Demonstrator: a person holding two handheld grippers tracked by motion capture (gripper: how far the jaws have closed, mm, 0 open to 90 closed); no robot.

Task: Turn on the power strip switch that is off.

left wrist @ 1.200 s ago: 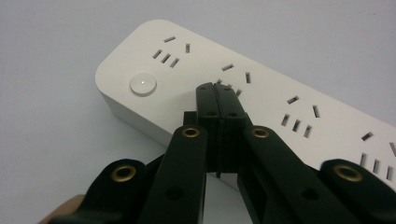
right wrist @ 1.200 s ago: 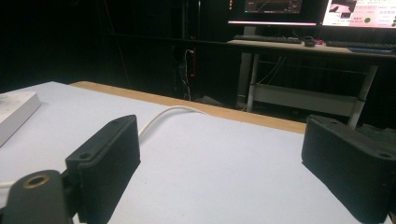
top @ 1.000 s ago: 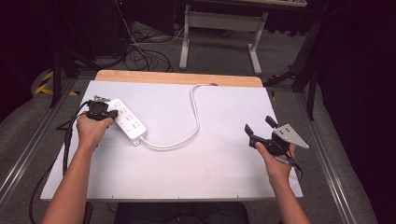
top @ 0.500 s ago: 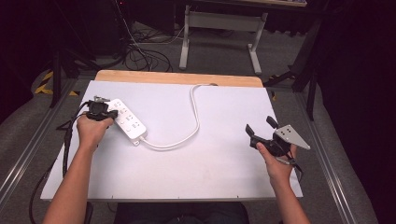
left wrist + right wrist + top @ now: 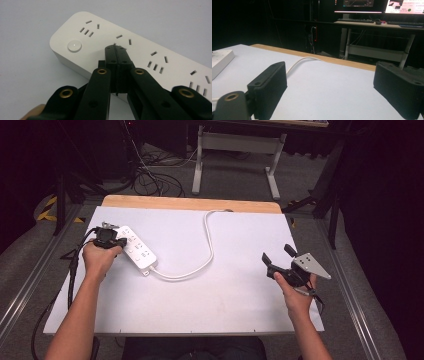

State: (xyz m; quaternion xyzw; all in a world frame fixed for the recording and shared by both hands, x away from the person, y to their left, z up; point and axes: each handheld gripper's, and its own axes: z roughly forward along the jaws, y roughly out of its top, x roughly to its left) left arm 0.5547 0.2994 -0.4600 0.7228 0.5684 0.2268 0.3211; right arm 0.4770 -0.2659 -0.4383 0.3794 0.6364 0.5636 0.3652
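Note:
A white power strip lies at the left of the white table top, its white cable curving back over the far edge. My left gripper is shut with nothing between its jaws. In the left gripper view its closed tips rest on or just above the power strip, beside the second socket group and to the right of the round button. My right gripper is held open at the right side, far from the strip. Its own view shows my right gripper wide over bare table, with the cable beyond.
A wooden strip borders the table's far edge. Metal rails run along both sides. Beyond stand a desk frame and floor cables. Lit monitors sit on a desk in the dark background.

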